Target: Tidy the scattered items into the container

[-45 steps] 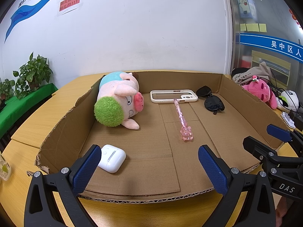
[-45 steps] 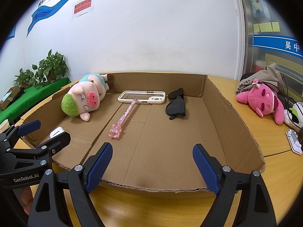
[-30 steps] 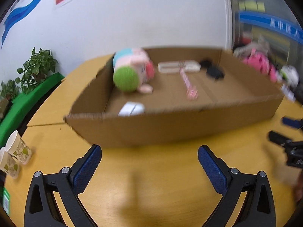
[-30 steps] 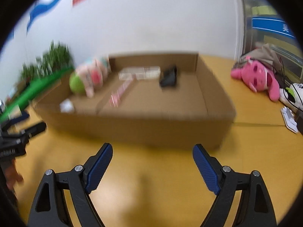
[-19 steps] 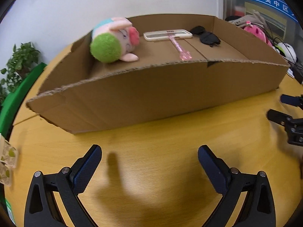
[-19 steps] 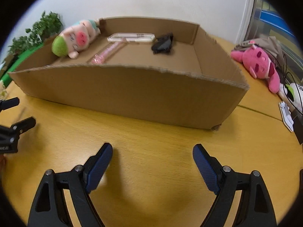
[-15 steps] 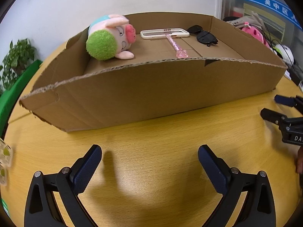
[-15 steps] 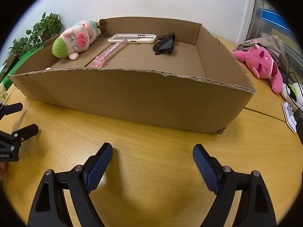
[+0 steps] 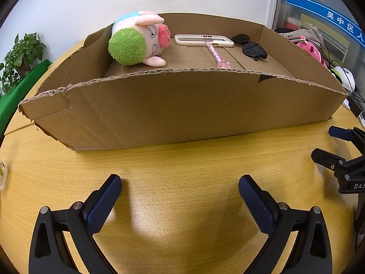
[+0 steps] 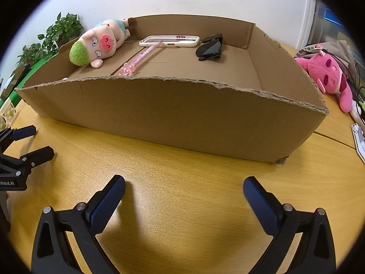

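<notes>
The cardboard box [image 9: 182,105] stands on the table with its front wall facing me. Inside lie a plush pig with green hair [image 9: 136,43], a white phone case [image 9: 203,40], a pink pen [image 9: 217,56] and black sunglasses [image 9: 252,46]. My left gripper [image 9: 180,182] is open over bare table in front of the box. My right gripper [image 10: 184,182] hovers likewise with its jaws opening and nothing between them. In the right wrist view the box [image 10: 171,107], pig [image 10: 95,45], case [image 10: 170,41], pen [image 10: 139,61] and sunglasses [image 10: 211,46] show too.
A pink plush toy [image 10: 328,73] and cables lie on the table right of the box. Potted plants [image 9: 20,57] on a green ledge stand at the far left. Paper cups [image 10: 8,111] sit near the left table edge. The wooden table [image 9: 182,159] stretches before the box.
Both grippers drew back from above the box and sank to the table in front of it. The right jaws have spread wider in the last half second.
</notes>
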`<state>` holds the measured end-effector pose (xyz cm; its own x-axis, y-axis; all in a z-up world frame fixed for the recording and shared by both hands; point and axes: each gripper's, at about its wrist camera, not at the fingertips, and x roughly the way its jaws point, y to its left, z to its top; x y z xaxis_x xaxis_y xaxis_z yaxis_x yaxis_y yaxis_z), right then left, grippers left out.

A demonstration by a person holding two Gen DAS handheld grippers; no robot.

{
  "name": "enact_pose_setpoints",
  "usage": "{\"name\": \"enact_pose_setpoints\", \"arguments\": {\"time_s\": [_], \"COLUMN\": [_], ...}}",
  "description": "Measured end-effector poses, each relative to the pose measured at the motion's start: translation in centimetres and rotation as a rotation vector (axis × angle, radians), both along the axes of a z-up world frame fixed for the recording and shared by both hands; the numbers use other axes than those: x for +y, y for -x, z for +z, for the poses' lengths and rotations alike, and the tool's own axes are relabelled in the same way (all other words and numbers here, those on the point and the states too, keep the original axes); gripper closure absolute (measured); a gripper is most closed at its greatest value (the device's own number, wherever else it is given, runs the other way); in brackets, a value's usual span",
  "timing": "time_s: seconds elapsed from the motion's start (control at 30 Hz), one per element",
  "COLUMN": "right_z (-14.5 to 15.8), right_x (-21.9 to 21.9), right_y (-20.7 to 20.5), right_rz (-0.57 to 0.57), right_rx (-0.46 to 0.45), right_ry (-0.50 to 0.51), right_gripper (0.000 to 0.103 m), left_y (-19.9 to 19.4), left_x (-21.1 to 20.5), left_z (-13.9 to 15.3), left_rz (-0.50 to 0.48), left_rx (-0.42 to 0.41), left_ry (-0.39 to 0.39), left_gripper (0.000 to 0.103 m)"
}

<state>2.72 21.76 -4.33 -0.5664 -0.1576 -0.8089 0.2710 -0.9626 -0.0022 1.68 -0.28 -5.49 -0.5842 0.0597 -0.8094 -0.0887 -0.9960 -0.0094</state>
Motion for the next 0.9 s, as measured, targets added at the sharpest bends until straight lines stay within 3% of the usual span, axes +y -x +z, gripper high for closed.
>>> {"name": "enact_pose_setpoints", "arguments": {"time_s": [0.9], "right_z": [-0.45], "right_x": [-0.34], "right_y": [-0.32], "right_rz": [0.008], "right_rx": [0.004], "right_ry": [-0.002], "right_gripper": [0.000], "left_y": [-0.10], "left_x": [0.03], "left_z": [-0.11], "left_rz": [0.000], "left_rx": [0.002], "left_ry": [-0.001], "left_gripper": [0.000]}}
